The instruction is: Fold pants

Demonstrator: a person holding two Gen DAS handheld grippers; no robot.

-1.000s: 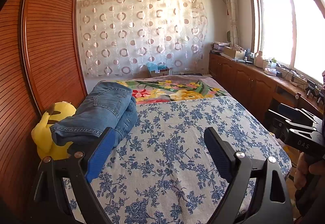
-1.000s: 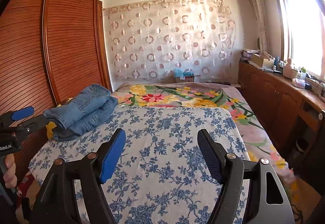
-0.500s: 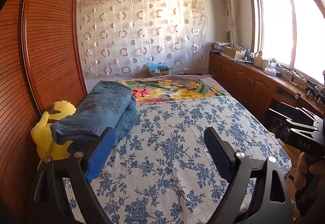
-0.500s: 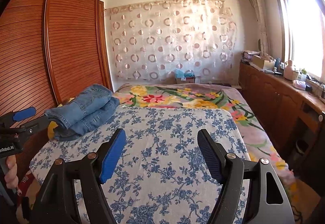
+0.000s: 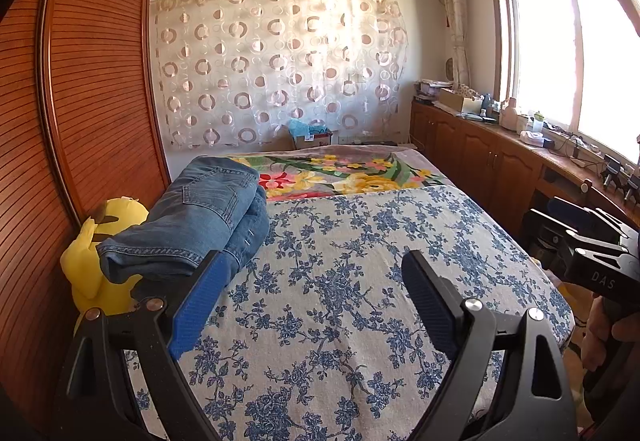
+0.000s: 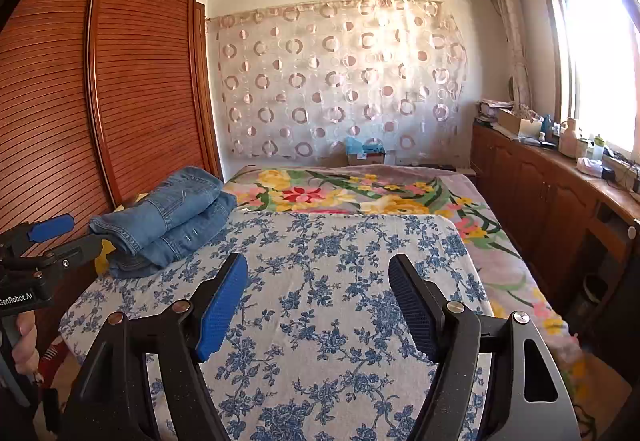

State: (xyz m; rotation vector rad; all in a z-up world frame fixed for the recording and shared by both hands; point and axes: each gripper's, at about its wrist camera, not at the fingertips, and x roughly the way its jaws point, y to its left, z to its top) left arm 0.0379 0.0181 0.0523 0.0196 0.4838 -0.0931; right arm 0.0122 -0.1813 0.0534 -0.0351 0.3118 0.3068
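Well, jeans [image 5: 192, 217] lie folded at bed's [image 5: 360, 281] left edge, partly on yellow toy [image 5: 92, 265]. Left hand-held gripper [image 5: 316, 305] wide open, empty. Right hand-held gripper [image 6: 318, 305] open, empty too. Risk: bump could tip pile off toy, fold comes undone.

both tools, left tool [image 5: 316, 301] and right tool [image 6: 318, 303], gape empty, aimed slightly downward.
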